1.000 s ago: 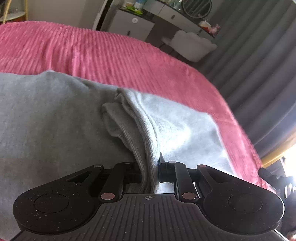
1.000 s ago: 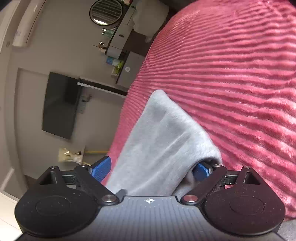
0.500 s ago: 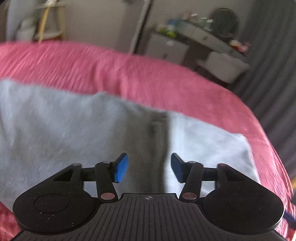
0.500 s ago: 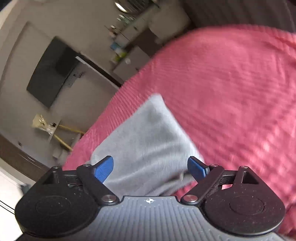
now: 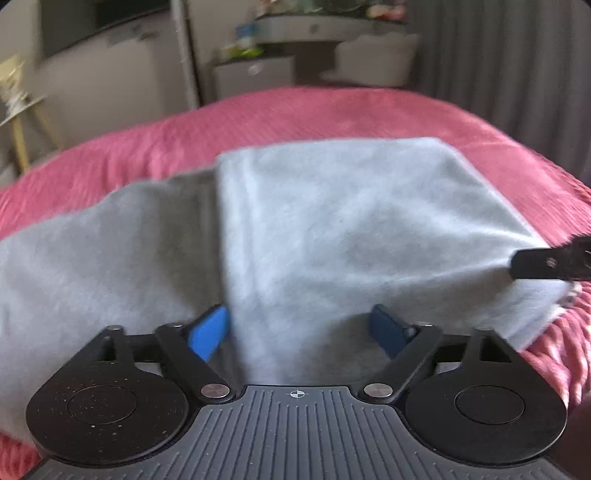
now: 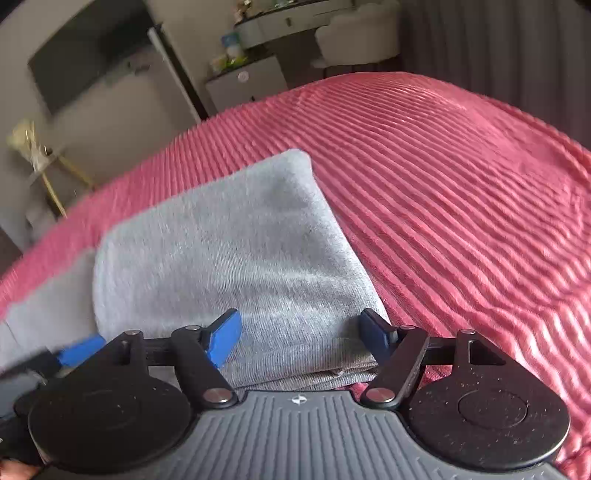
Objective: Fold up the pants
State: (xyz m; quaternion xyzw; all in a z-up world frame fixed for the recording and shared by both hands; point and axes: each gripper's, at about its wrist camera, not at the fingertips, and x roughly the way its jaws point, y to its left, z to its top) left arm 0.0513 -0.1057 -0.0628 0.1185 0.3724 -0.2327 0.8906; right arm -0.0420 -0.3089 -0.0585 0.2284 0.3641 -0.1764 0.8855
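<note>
The left tongs (image 5: 299, 328) stand wide and their jaws are opening; the blue pads (image 5: 208, 332) press on nothing. Grey cloth of the pants (image 5: 332, 221) lies between and beyond the jaws, with the edge of the folded-over layer running up from just beside the left pad. The pads look clear of the cloth, though blur makes it hard to be sure at the right one.

The right tongs (image 6: 299, 338) are also apart, and their jaws are closing. The near corner of the pants (image 6: 240, 258) lies between them, its stacked edges showing just under the right pad (image 6: 373, 336). Neither pad clamps the cloth. In the left wrist view one dark finger of the right tongs (image 5: 550, 262) pokes in from the right edge, over the pants' right corner. In the right wrist view a blue pad of the left tongs (image 6: 79, 349) shows at the lower left, over the pants.

The pants lie folded on the bed (image 6: 461, 184), a paler top layer over a darker one that spreads out to the left. The ribbed pink bedspread is bare to the right of them and beyond. Past the bed stand a white cabinet (image 6: 245, 81), a white chair (image 6: 358, 33) and grey curtains (image 5: 498, 55).
</note>
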